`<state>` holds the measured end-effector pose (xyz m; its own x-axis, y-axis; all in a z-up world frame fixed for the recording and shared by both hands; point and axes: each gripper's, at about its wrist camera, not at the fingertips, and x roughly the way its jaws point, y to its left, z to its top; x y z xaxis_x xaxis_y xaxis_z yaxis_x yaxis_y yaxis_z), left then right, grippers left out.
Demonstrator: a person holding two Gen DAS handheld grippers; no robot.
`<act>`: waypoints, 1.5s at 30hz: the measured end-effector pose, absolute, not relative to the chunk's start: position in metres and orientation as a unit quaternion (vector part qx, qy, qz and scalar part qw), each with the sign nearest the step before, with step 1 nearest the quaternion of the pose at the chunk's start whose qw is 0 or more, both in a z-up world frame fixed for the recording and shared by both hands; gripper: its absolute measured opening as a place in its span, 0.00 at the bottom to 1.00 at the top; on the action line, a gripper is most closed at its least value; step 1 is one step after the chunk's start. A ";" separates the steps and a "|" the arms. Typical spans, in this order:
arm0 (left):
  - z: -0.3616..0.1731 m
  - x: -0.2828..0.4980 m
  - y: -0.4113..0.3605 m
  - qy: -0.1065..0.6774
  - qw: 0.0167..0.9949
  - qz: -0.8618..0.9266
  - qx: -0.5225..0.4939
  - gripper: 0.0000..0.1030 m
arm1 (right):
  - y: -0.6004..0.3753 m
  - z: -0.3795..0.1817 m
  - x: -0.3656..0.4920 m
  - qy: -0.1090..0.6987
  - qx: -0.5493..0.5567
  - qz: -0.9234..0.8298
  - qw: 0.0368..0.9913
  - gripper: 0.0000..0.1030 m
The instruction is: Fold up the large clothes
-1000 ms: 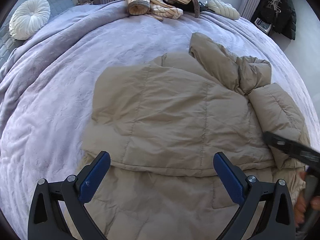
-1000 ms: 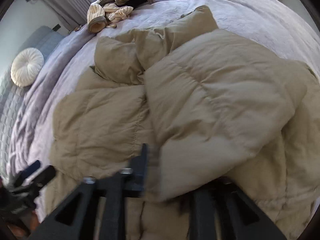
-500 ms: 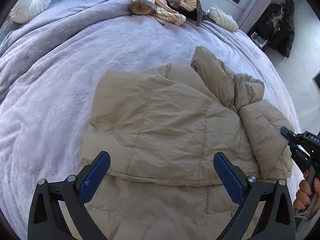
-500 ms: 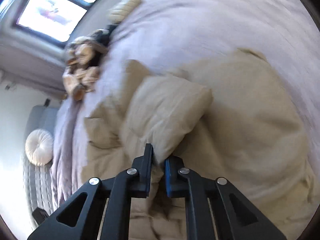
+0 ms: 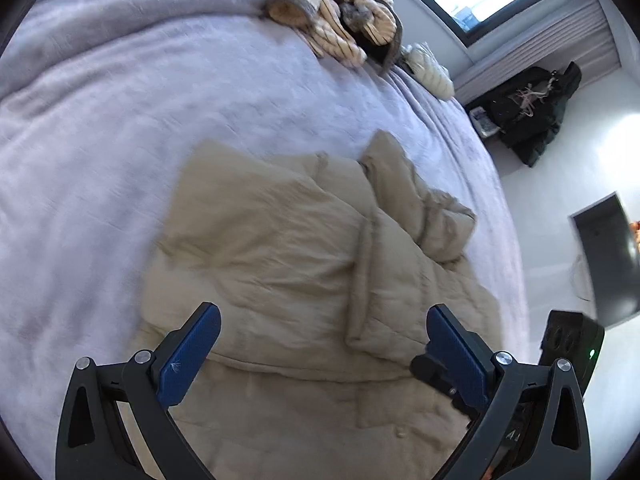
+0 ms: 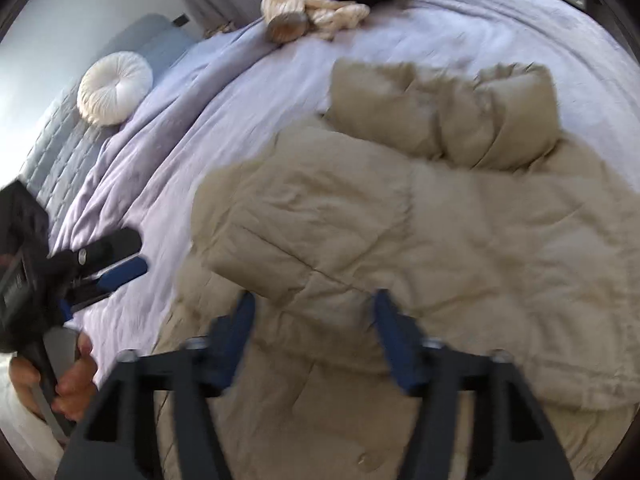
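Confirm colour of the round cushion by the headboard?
White, a pleated round cushion with a centre button. It shows only in the right wrist view.

Daylit fisheye views, edges bent, right view motion-blurred.

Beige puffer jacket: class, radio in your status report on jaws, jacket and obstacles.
Left gripper open, empty. Right gripper jaws just opened, empty. Beige puffer jacket partly folded on bed. Nothing blocking.

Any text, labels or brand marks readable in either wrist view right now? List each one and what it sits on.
No text can be read in either view.
Left hand-held gripper: a pale label patch on its black body, too blurred to read.
Right hand-held gripper: faint pale marks on its body at the lower right edge, too small to read.
Beige puffer jacket: no label showing.
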<state>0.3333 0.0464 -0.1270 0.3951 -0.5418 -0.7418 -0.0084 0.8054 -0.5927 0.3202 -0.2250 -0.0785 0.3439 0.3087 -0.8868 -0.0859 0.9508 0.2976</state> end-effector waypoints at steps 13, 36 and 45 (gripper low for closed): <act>-0.168 0.356 -0.046 0.586 0.753 -0.212 -0.212 0.77 | -0.432 -0.086 0.212 0.546 0.355 -0.060 0.757 0.67; -0.139 0.316 -0.022 0.571 0.803 -0.157 -0.071 0.24 | -0.506 -0.113 0.199 0.508 0.397 -0.115 0.756 0.08; -0.156 0.343 -0.085 0.562 0.813 -0.149 -0.019 0.24 | -0.498 -0.089 0.192 0.545 0.363 -0.080 0.752 0.11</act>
<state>0.3427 -0.0851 -0.1563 0.3236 -0.2646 -0.9084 0.2216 0.9546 -0.1991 0.1921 -0.4980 -0.0891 0.3941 0.2756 -0.8768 0.5154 0.7236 0.4591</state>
